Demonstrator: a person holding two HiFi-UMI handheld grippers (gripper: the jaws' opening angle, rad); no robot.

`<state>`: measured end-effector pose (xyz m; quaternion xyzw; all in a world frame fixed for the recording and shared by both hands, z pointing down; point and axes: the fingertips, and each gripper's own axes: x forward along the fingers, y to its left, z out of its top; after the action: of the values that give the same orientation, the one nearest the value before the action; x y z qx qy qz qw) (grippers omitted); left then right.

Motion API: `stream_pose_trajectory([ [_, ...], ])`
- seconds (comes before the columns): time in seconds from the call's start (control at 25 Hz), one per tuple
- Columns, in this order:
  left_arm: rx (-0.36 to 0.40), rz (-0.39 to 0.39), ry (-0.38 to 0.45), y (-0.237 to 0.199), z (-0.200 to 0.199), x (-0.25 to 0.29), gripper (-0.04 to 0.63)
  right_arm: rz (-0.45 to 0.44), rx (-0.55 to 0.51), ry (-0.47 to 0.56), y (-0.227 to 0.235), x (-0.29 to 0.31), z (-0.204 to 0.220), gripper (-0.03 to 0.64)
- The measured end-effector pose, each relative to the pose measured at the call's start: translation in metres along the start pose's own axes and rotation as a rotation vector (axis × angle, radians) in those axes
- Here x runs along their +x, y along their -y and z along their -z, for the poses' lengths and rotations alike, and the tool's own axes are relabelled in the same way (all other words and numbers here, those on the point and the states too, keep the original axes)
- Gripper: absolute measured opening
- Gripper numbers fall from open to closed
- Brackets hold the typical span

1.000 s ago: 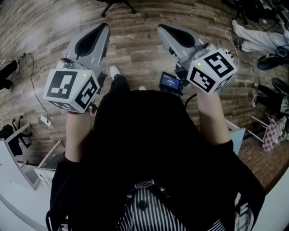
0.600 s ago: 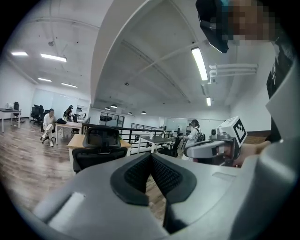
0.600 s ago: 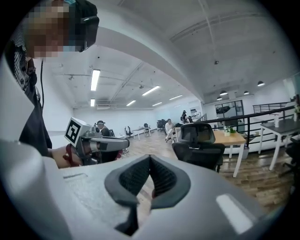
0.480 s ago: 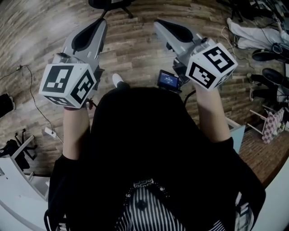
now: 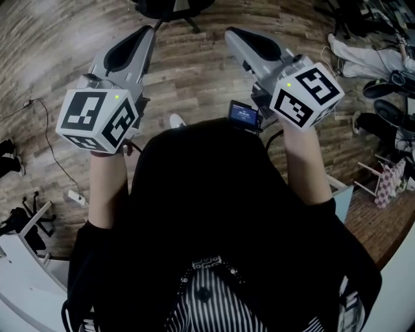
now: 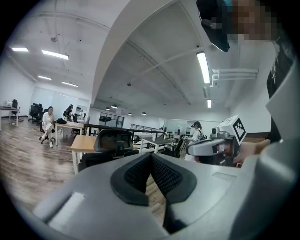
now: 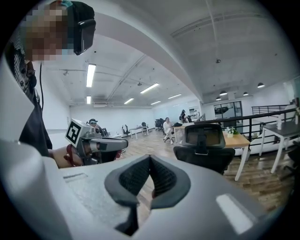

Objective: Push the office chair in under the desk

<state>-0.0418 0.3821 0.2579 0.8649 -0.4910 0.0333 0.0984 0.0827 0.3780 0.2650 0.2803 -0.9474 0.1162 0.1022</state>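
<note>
The black office chair (image 6: 112, 143) with a headrest stands ahead of me, its back toward me, in front of a wooden desk (image 6: 83, 142). The same chair (image 7: 204, 146) and desk (image 7: 243, 139) show in the right gripper view. In the head view only the chair's base (image 5: 170, 8) shows at the top edge. My left gripper (image 5: 146, 34) and right gripper (image 5: 232, 34) are held side by side over the wood floor, short of the chair and apart from it. Both are shut with nothing between the pads.
Cables and a power strip (image 5: 76, 194) lie on the floor at the left. Clothes and shoes (image 5: 373, 58) clutter the right side. A white desk edge (image 5: 19, 285) is at the lower left. Other people sit at far desks (image 6: 48, 125), and a black railing (image 7: 262, 115) runs behind the desk.
The floor has slid toward me in the head view and the chair's base has come further into the top edge. Both grippers keep their pose, shut and side by side.
</note>
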Motion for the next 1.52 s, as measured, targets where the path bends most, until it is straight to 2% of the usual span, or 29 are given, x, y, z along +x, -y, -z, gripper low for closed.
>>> stream_pose_trajectory([
  [0.2, -0.020, -0.016, 0.008, -0.025, 0.005, -0.009, 0.003, -0.009, 0.004, -0.007, -0.005, 0.027, 0.001, 0.000],
  [0.52, -0.036, -0.047, -0.008, -0.036, 0.014, -0.017, 0.003, -0.042, 0.050, -0.006, -0.001, 0.042, 0.004, 0.000],
  [0.8, -0.051, -0.120, -0.016, -0.076, 0.013, -0.019, 0.003, -0.080, 0.057, 0.020, 0.015, 0.080, -0.016, 0.000],
  [1.28, -0.046, -0.103, -0.032, -0.124, -0.003, 0.069, 0.003, -0.083, 0.072, 0.023, 0.097, 0.137, -0.040, 0.000],
  [1.52, -0.023, -0.097, -0.026, -0.141, -0.031, 0.117, 0.003, -0.091, 0.083, 0.029, 0.140, 0.159, -0.060, 0.000],
])
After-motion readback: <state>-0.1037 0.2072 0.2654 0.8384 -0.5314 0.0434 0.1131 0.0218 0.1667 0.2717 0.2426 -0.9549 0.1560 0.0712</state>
